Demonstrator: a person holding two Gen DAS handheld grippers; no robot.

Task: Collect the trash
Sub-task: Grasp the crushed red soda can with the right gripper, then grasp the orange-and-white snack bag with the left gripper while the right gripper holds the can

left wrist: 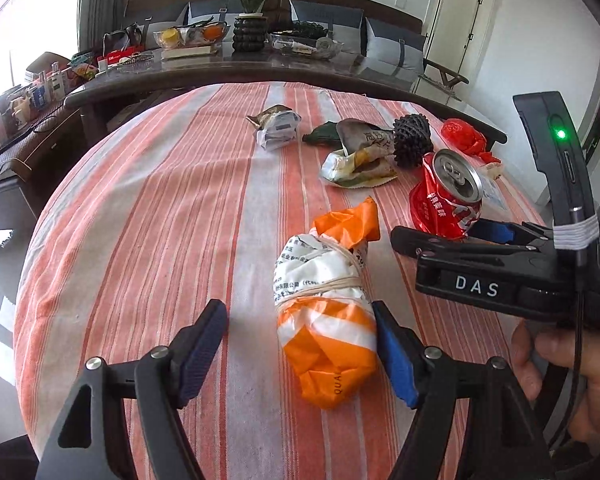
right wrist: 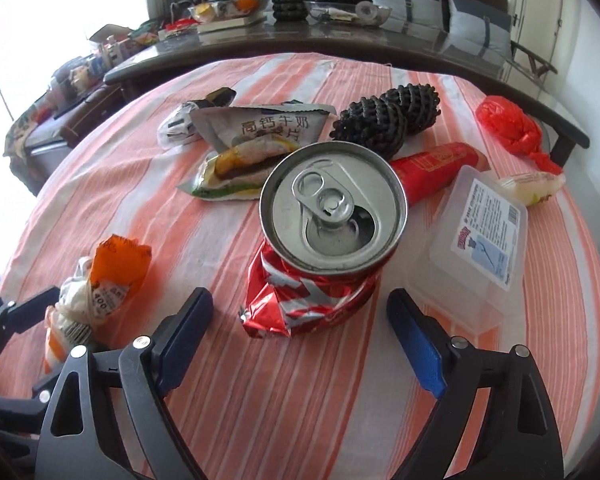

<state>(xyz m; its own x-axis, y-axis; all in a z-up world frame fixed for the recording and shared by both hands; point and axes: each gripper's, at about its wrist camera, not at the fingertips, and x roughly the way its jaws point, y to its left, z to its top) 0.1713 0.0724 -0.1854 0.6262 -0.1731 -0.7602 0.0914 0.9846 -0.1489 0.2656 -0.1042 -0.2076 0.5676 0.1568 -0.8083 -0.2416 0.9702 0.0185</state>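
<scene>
Near the desk's [left wrist: 148, 208] front edge, both hand-held grippers are released: left hand-held gripper [left wrist: 300, 344] brushes the orange packet [left wrist: 328, 320] off-centre, risking a push; right hand-held gripper [right wrist: 300, 328] straddles the crushed can [right wrist: 320, 248], which could tip.

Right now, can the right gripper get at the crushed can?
Probably yes. The right gripper is open with the crushed can just ahead between its fingers; the plastic box sits close beside.

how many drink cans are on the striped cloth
1. A crushed red can stands upright mid-cloth, between the open fingers of the right gripper, just left of the clear plastic box. The red tube behind it is a wrapper, not a can. Others could be hidden.
</scene>
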